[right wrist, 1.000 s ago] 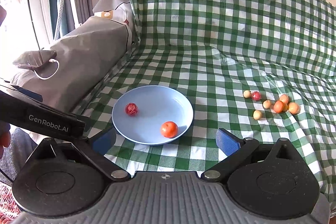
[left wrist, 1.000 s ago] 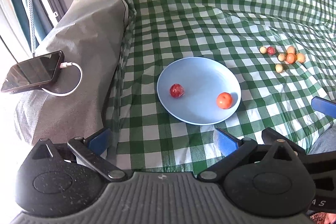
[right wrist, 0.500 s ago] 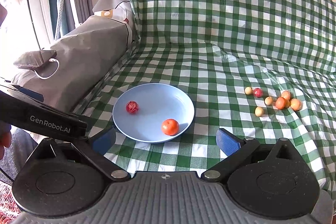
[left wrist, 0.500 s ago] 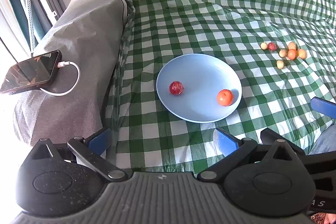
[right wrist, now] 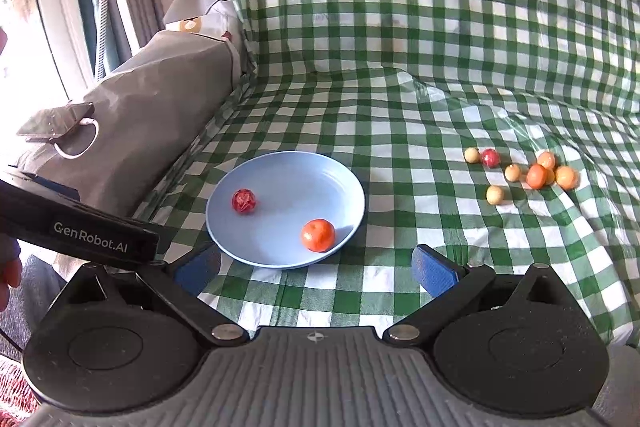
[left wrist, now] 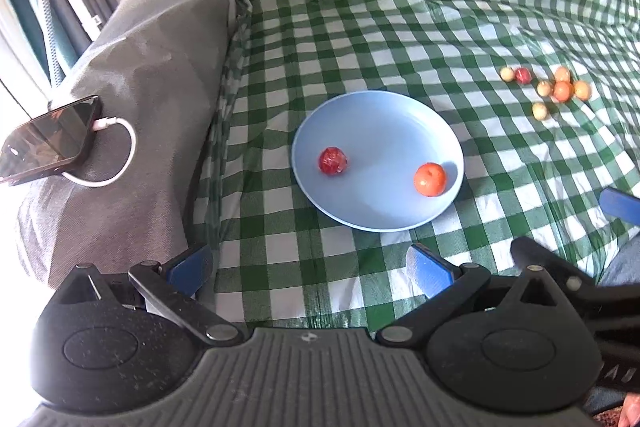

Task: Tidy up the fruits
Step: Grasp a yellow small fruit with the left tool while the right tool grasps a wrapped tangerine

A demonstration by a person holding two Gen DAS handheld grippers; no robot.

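Fruits (right wrist: pixel 520 173) lie beyond both hand-held grippers (left wrist: pixel 310 265) (right wrist: pixel 316 267), jaws spread, empty.

Blue plate (right wrist: pixel 340 183) holds two fruits, apart: dark red one (right wrist: pixel 244 201) toward its left, orange one (right wrist: pixel 318 235) at near rim. Seven small fruits (right wrist: pixel 524 173) clustered on checked cloth, right.

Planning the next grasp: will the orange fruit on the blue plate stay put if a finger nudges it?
Probably not. The orange fruit looks round and smooth, so it likely rolls. It sits near the blue plate rim, which may stop it.
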